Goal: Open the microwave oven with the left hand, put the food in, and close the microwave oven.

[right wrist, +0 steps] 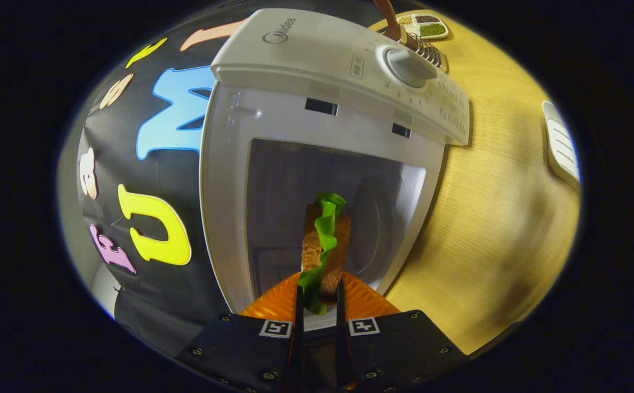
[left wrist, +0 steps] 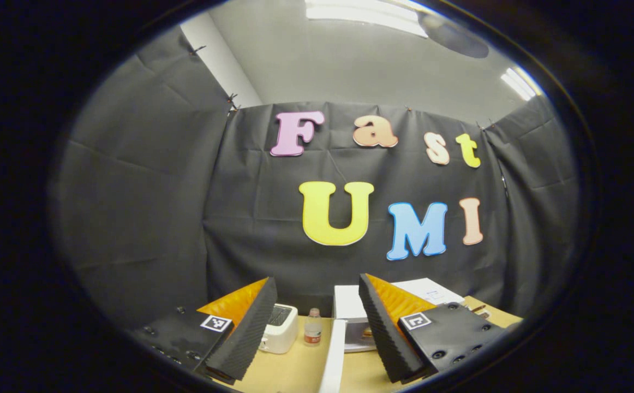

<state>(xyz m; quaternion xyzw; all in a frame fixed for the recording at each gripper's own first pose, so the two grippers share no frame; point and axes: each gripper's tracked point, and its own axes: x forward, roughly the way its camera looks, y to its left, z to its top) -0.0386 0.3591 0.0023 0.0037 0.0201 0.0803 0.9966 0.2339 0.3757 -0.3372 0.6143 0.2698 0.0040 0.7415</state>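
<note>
The white microwave (right wrist: pixel 328 60) stands open, its bare cavity (right wrist: pixel 289 191) straight ahead in the right gripper view. My right gripper (right wrist: pixel 320 285) is shut on a sandwich (right wrist: pixel 328 240) with green lettuce and holds it on edge at the cavity's mouth. In the left gripper view, my left gripper (left wrist: pixel 317 284) is open with nothing between its fingers, raised above the table and back from the microwave (left wrist: pixel 348 308). The swung-out door edge (left wrist: pixel 333 352) shows low between its fingers.
A white toaster (left wrist: pixel 280 327) and a small bottle (left wrist: pixel 312 327) stand left of the microwave on the wooden table (left wrist: pixel 295 371). A compartment tray (right wrist: pixel 423 24) with foods lies beyond the control knob (right wrist: pixel 407 66). A white ridged object (right wrist: pixel 560 144) lies on the table (right wrist: pixel 491 218).
</note>
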